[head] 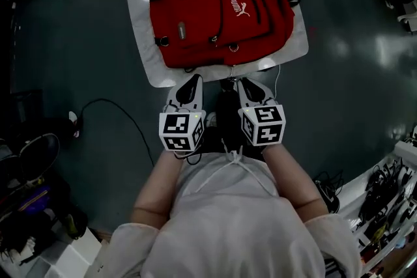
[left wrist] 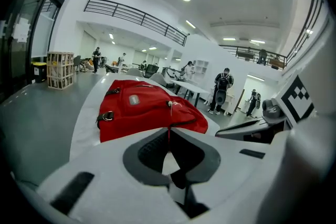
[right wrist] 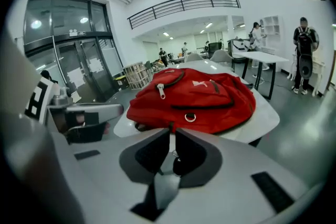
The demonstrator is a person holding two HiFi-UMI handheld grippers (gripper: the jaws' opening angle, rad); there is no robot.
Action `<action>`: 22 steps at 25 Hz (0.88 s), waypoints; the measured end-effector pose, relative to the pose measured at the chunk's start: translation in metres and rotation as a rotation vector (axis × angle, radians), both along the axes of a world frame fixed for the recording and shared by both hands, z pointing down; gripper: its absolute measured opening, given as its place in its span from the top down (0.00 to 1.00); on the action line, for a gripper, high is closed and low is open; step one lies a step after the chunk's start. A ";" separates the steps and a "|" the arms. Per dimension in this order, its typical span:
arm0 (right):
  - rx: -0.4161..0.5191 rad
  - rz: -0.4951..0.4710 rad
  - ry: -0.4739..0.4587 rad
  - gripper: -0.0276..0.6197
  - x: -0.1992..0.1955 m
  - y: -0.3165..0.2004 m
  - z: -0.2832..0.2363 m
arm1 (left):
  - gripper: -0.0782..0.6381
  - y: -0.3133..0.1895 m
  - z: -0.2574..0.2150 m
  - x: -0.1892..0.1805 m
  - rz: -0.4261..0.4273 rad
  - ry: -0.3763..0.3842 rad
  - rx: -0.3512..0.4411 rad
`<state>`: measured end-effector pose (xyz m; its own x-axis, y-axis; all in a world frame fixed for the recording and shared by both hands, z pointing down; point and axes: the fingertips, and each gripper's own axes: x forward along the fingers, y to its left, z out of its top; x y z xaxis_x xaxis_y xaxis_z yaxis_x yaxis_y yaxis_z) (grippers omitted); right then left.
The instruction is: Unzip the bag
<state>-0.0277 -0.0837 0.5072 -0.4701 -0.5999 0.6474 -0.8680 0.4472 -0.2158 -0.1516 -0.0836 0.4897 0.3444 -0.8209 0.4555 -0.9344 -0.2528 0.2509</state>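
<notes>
While left claw (left wrist: 169, 131) sits shut, backpack (left wrist: 142, 110) near edge hidden

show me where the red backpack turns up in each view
Head view: the red backpack lies at top centre, straps towards the top edge.
Left gripper view: mid-frame, a little left of centre.
Right gripper view: mid-frame, a little right of centre.
Shared landmark: the white table under it, which shows around the backpack in all three views.
</notes>
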 end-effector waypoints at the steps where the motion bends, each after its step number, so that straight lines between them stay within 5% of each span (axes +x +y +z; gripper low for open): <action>1: -0.020 -0.011 0.000 0.91 -0.003 -0.004 0.009 | 0.86 -0.005 0.006 0.002 0.004 0.002 -0.004; 4: -0.089 -0.014 -0.037 0.89 -0.012 -0.011 0.033 | 0.86 -0.016 0.025 0.008 0.027 0.005 -0.027; 6: -0.144 -0.023 -0.050 0.76 -0.016 -0.014 0.049 | 0.86 -0.023 0.037 0.011 0.031 0.003 -0.046; 14: -0.300 -0.076 0.030 0.76 -0.023 -0.018 0.100 | 0.86 -0.055 0.074 0.027 0.054 0.018 -0.103; 22: -0.280 -0.118 0.163 0.83 -0.026 -0.022 0.109 | 0.86 -0.056 0.113 0.022 0.022 0.039 -0.255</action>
<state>-0.0541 -0.1057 0.6157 -0.4021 -0.3364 0.8515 -0.8471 0.4897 -0.2066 -0.1295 -0.1394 0.6023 0.3825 -0.6729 0.6331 -0.9177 -0.1971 0.3449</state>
